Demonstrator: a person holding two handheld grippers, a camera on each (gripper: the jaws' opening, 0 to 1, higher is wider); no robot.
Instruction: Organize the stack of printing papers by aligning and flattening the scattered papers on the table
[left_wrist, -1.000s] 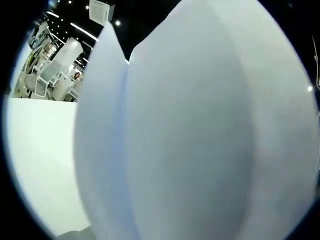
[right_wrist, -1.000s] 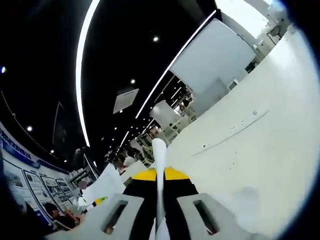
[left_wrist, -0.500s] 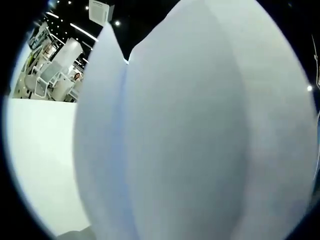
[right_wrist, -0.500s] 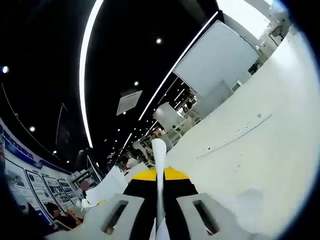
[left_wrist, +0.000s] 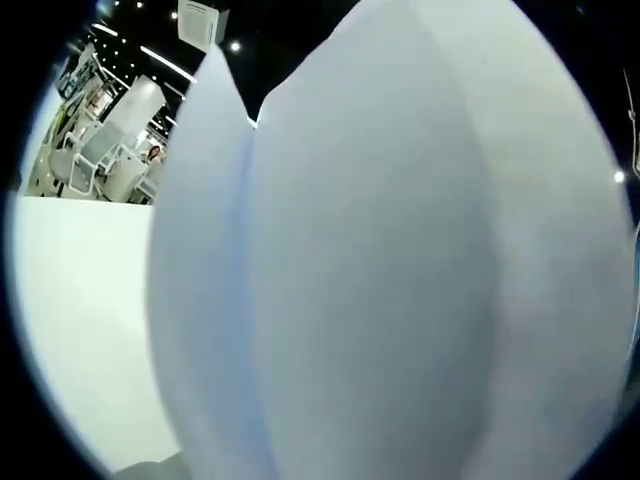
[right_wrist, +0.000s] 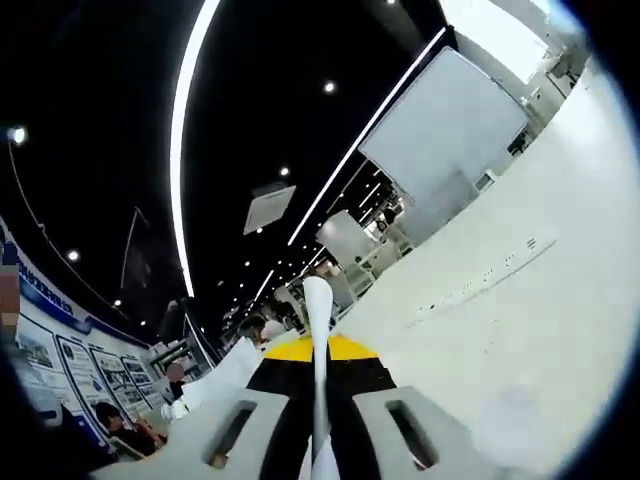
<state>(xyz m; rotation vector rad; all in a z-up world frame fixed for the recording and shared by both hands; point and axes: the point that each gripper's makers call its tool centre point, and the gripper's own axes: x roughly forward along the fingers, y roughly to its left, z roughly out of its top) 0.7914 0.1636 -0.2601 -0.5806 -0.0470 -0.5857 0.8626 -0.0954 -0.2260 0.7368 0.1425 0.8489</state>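
Presently the papers (left_wrist: 400, 260) are lifted off the table (left_wrist: 80, 330) for squaring up. Right gripper (right_wrist: 318, 440): fingers clamped on the stack's edge, which runs upright between them. Left gripper: fingers hidden behind sheets close ahead, so their state cannot be told. Count: two overlapping sheet faces distinguishable, one table. Next move, by judgement: lower the edge to the table and tap it level.

No readable text. Wall posters (right_wrist: 70, 375) at lower left of the right gripper view carry print and diagrams, too small and blurred to read. Papers (left_wrist: 400, 260) across the left gripper view are blank white.
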